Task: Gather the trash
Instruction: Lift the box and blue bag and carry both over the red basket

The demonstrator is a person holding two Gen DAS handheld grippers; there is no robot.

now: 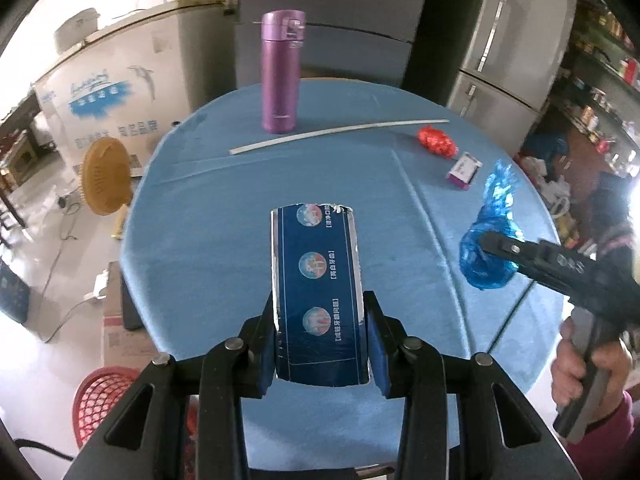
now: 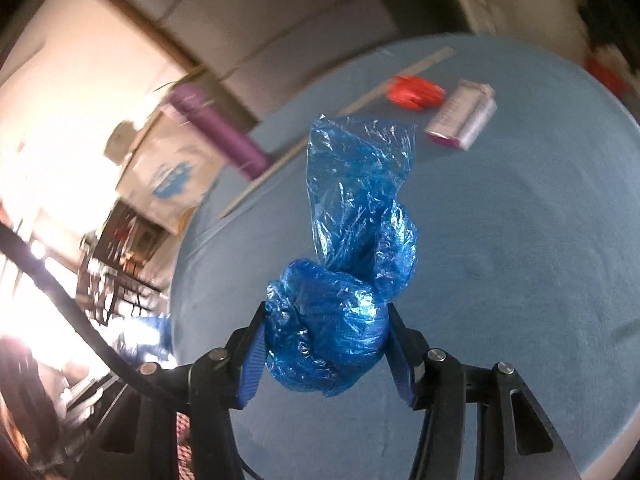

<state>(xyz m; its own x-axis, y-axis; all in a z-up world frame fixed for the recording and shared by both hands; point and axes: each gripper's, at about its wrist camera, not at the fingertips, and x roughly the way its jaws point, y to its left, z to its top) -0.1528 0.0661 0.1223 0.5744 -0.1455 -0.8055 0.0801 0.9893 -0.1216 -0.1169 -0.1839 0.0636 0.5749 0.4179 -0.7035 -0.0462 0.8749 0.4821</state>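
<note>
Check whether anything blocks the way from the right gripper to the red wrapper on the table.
Nothing on the table blocks it, but the right gripper is already full: its jaws hold a blue bag. The red wrapper lies beyond it on bare cloth, beside a small box.

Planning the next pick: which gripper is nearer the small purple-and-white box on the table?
Right. The right gripper, clamped on the blue plastic bag, hangs just short of the small box. The left gripper, holding the dark blue carton, sits farther back.

Sharp, evenly lit left view; right view motion-blurred, window glare at left, fisheye-bent edges.
</note>
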